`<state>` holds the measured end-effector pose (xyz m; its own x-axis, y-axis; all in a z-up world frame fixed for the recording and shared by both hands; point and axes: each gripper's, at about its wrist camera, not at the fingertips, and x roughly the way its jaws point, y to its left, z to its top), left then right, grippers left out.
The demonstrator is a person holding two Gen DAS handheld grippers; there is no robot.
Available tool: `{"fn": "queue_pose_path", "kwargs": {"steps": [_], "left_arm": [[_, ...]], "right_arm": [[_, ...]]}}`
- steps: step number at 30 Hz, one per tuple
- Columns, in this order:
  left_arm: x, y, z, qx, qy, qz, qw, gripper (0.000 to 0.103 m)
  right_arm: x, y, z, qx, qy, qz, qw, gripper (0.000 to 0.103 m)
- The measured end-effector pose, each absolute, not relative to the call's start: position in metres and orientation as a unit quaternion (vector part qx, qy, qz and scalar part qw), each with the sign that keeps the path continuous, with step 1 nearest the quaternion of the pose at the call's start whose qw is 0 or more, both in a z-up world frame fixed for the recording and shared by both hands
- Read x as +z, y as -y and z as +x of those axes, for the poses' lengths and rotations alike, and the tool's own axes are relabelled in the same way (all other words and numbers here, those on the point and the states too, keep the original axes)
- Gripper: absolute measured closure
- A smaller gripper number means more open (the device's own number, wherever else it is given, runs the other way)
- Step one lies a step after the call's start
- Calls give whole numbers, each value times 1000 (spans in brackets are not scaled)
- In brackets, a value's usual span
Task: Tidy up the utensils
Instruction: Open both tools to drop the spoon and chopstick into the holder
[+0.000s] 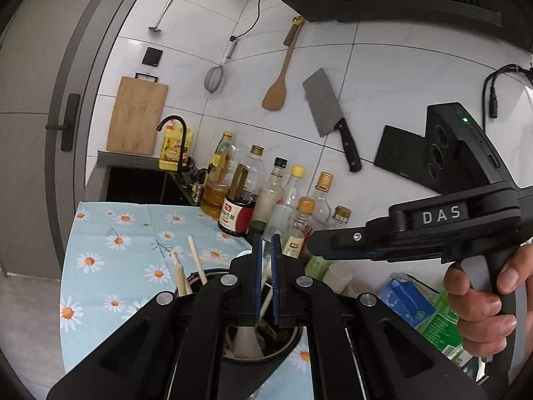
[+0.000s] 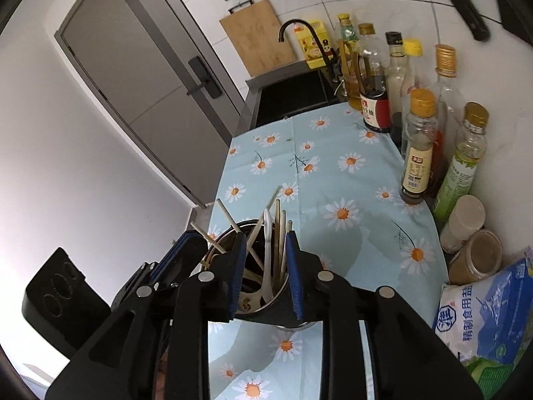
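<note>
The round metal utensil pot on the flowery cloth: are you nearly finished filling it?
Nearly, it seems. The round metal utensil pot already holds pale wooden chopsticks and a white plastic spoon. Both grippers hover above it, apparently holding nothing. No loose utensils show on the daisy-print blue cloth.

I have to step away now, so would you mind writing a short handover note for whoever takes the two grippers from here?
Left gripper: jaws narrowly apart above the utensil pot; whether they grip anything cannot be told.
Right gripper: open, jaws on either side of the pot's contents, gripping nothing.
Things: chopsticks and a white spoon stand in the pot on the daisy tablecloth; bottles line the wall side.
Done: every utensil in view is in the pot; none lies loose on the visible cloth.
Left: check the left jaws, then back both grippers away without tipping the pot.
</note>
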<state>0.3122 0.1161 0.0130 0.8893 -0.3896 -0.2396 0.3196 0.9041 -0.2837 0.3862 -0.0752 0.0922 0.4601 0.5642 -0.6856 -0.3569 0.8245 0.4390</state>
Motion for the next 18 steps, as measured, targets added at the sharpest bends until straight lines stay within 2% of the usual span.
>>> {"fn": "queue_pose_path", "kwargs": {"steps": [4, 12, 13, 14, 15, 18], "left_arm": [[18, -113, 305, -188, -148, -114, 964, 99], [49, -110, 269, -180, -124, -105, 970, 97], [52, -110, 264, -175, -123, -106, 971, 93], [56, -109, 256, -169, -117, -103, 973, 80], [57, -106, 251, -162, -116, -98, 975, 74], [58, -99, 236, -143, -119, -95, 978, 74]], "right_arm": [[97, 85, 371, 275, -421, 125, 855, 73], [100, 119, 339, 313, -390, 182, 846, 71], [101, 124, 334, 323, -385, 184, 845, 68], [102, 127, 332, 329, -383, 184, 843, 66], [102, 128, 329, 339, -382, 179, 841, 65], [98, 133, 317, 367, -379, 170, 832, 65]]}}
